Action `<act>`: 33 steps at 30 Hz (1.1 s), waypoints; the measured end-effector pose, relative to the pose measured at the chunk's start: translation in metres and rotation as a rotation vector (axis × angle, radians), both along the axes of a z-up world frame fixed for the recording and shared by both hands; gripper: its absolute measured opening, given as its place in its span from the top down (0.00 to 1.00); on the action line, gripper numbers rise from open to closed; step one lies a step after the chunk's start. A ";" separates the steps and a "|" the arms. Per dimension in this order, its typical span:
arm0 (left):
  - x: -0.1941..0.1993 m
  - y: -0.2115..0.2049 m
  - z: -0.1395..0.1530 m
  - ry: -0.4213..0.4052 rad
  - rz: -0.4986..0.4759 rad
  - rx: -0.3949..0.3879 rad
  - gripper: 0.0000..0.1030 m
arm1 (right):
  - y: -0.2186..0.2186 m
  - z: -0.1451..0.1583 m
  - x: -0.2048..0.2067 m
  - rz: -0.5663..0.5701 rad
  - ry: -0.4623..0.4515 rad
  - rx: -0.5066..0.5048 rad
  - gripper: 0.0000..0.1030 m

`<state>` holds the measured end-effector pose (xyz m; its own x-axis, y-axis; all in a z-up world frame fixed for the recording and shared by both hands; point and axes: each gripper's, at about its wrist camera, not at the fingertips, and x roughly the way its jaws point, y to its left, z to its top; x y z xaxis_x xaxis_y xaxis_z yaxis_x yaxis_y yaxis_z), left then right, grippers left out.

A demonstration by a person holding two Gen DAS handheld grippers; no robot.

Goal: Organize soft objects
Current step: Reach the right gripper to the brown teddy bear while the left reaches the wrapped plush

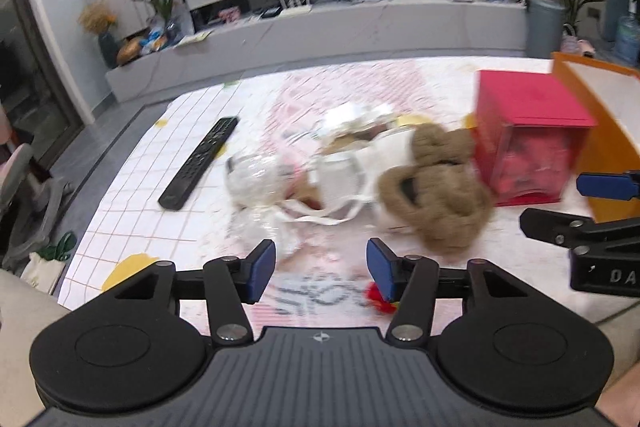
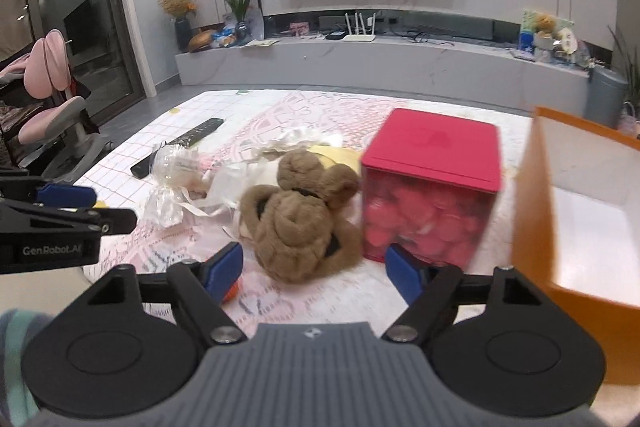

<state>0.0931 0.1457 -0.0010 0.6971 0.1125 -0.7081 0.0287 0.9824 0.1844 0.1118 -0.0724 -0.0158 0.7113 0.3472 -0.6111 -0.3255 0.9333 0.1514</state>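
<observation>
One fuzzy brown plush (image 2: 304, 215), one glossy red cube box (image 2: 434, 183) at 3 o'clock; crinkly cellophane bundle (image 1: 256, 179) at 9 o'clock. Left tool (image 1: 321, 269), right tool (image 2: 314, 273): jaws apart, empty.

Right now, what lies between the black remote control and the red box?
The crinkled clear plastic bag, white cloth with straps and the brown plush toy, in that order toward the red box from the remote control; both wrist views show it.
</observation>
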 end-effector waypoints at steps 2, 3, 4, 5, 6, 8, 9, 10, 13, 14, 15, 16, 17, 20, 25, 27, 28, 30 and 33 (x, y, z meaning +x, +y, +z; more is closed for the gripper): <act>0.011 0.011 -0.005 0.023 -0.008 0.002 0.32 | 0.009 -0.006 0.013 0.009 0.022 0.014 0.25; 0.016 0.014 -0.007 0.027 -0.017 -0.001 0.31 | 0.015 -0.010 0.021 0.011 0.036 0.020 0.25; 0.021 0.018 -0.012 0.026 -0.023 -0.005 0.31 | 0.017 -0.014 0.026 0.013 0.050 0.027 0.25; 0.029 0.025 -0.017 0.022 -0.029 -0.006 0.31 | 0.021 -0.018 0.033 0.014 0.062 0.032 0.25; 0.035 0.030 -0.022 0.018 -0.029 -0.006 0.31 | 0.026 -0.022 0.040 0.014 0.073 0.039 0.25; 0.046 0.039 -0.034 0.010 -0.021 -0.006 0.31 | 0.033 -0.030 0.052 0.015 0.092 0.052 0.25; 0.049 0.044 -0.039 0.006 -0.017 -0.007 0.30 | 0.038 -0.034 0.058 0.012 0.101 0.053 0.25; 0.055 0.049 -0.047 0.008 -0.012 -0.011 0.28 | 0.043 -0.037 0.063 0.007 0.107 0.049 0.25; 0.069 0.058 -0.066 0.016 0.004 0.002 0.25 | 0.054 -0.048 0.076 -0.016 0.122 0.024 0.25; 0.072 0.061 -0.070 0.017 0.005 0.007 0.24 | 0.056 -0.053 0.080 -0.026 0.129 0.019 0.24; 0.073 0.062 -0.072 0.016 0.002 0.004 0.22 | 0.057 -0.057 0.084 -0.037 0.136 0.021 0.24; 0.075 0.063 -0.074 0.016 -0.004 -0.002 0.19 | 0.057 -0.060 0.086 -0.043 0.145 0.028 0.24; 0.078 0.063 -0.077 0.016 -0.004 -0.004 0.17 | 0.058 -0.063 0.089 -0.046 0.154 0.036 0.24; 0.088 0.070 -0.083 0.018 0.020 -0.035 0.16 | 0.061 -0.069 0.093 -0.052 0.162 0.039 0.24; 0.097 0.072 -0.088 0.016 0.051 -0.060 0.23 | 0.064 -0.075 0.098 -0.070 0.159 0.021 0.30; 0.096 0.072 -0.089 0.013 0.055 -0.071 0.28 | 0.063 -0.075 0.096 -0.079 0.154 0.019 0.36; 0.095 0.072 -0.090 0.011 0.058 -0.069 0.30 | 0.063 -0.075 0.097 -0.080 0.151 0.017 0.39; 0.092 0.069 -0.091 0.010 0.054 -0.040 0.35 | 0.064 -0.075 0.096 -0.073 0.144 0.003 0.45; 0.091 0.065 -0.089 0.004 0.046 -0.014 0.46 | 0.064 -0.073 0.092 -0.059 0.126 -0.020 0.54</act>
